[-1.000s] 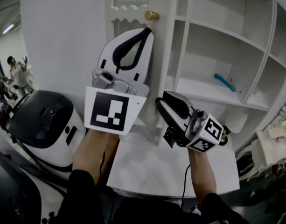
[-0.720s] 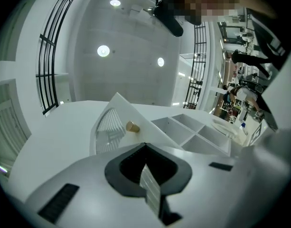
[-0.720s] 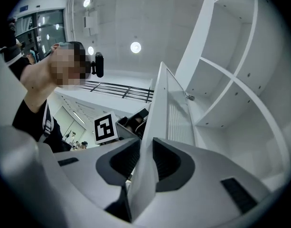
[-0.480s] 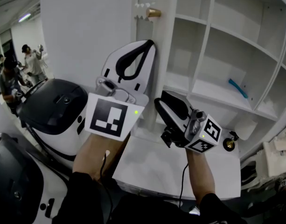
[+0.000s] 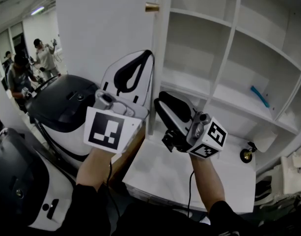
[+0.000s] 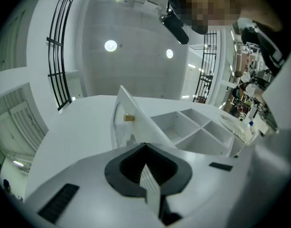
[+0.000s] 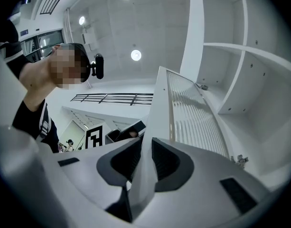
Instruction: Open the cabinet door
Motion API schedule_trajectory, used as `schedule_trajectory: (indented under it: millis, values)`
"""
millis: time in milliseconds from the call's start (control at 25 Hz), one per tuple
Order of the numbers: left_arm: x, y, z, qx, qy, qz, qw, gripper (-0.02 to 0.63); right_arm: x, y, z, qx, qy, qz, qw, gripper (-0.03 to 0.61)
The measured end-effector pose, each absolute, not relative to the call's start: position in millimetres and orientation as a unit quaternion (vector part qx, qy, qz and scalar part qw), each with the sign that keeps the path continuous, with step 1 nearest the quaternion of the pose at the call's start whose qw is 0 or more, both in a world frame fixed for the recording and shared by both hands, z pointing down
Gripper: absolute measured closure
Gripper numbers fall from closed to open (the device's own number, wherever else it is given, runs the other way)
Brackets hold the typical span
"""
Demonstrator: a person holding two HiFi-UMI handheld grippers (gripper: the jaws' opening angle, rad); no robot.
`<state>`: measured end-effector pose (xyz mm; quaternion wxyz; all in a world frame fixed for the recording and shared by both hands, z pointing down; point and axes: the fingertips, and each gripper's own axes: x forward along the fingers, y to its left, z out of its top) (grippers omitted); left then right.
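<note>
The white cabinet door (image 5: 154, 33) stands swung out, edge-on to me, with its brass knob (image 5: 151, 7) at the top. In the left gripper view the door (image 6: 136, 113) and knob (image 6: 129, 118) lie just past my left gripper (image 6: 145, 145). That left gripper (image 5: 148, 54) is shut on nothing, its tip at the door's outer side, below the knob. My right gripper (image 5: 161, 98) is shut and empty too, low by the door's inner side. The right gripper view shows the door's ribbed pane (image 7: 192, 113) right beyond that gripper (image 7: 147, 140).
Open white shelves (image 5: 224, 58) fill the right, with a blue object (image 5: 260, 96) on one. A small brass piece (image 5: 247, 155) lies on the white counter (image 5: 155, 173). A black-and-white appliance (image 5: 67, 107) sits at the left. People (image 5: 42, 55) stand far left.
The door has swung further out from the cabinet, from half-open to edge-on. Both grippers came back and down with it, still shut. The knob sits higher in view.
</note>
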<state>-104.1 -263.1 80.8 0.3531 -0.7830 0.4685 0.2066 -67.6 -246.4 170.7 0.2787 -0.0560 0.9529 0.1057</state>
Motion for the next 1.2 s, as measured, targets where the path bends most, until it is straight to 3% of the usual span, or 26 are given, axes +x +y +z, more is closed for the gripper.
schedule_trajectory:
  millis: [680,840,1200]
  values:
    - [-204.3,-265.6,119.3,-0.744,0.559,0.190,0.313,0.603,-158.2,-254.6,173.1,-0.053,0.953,0.068,0.289,0.502]
    - [-221.9,-263.7,126.0,-0.739,0.574,0.188,0.299,0.603,-174.5,-272.1,187.4,-0.093,0.957,0.059,0.267,0.548]
    - [-183.8,-231.6,135.7,-0.763,0.551,0.179,0.289,0.603,-168.8,-274.7,189.9,-0.113,0.957,0.088,0.254,0.549]
